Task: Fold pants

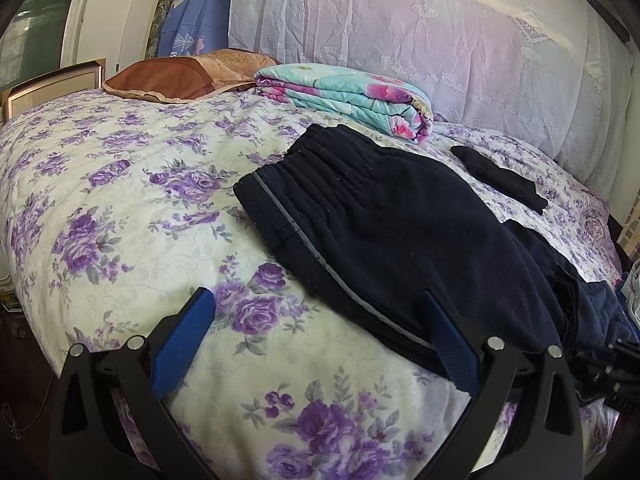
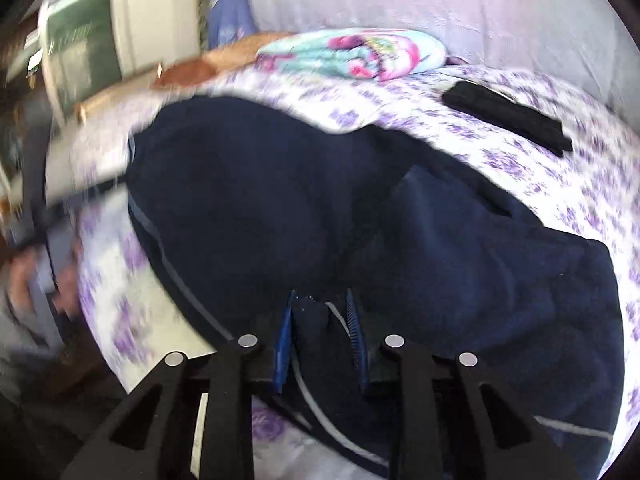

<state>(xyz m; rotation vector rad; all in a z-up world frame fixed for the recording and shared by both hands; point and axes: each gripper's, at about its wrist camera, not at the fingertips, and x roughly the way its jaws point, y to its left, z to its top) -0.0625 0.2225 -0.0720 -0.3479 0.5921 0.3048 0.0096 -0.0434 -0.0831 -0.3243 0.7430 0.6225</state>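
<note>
Left wrist view: left gripper (image 1: 316, 300) at bottom centre, jaws spread wide, nothing between them; right finger overlaps the pants' grey-striped edge, left finger sits over bare bedspread (image 1: 120, 200). Pants (image 1: 400, 232), dark navy, lie across the bed from centre to lower right of frame, elastic waistband toward upper centre. Brown pillow (image 1: 168, 76) upper left, folded floral quilt (image 1: 344, 96) upper centre, small black cloth (image 1: 500, 180) right of the waistband, apart from the pants.

Right wrist view, motion-blurred: pants (image 2: 320, 208) fill centre. Right gripper (image 2: 320, 300) bottom centre, jaws nearly closed, pinching a pants fold with grey piping. Black cloth (image 2: 508, 116) upper right.
</note>
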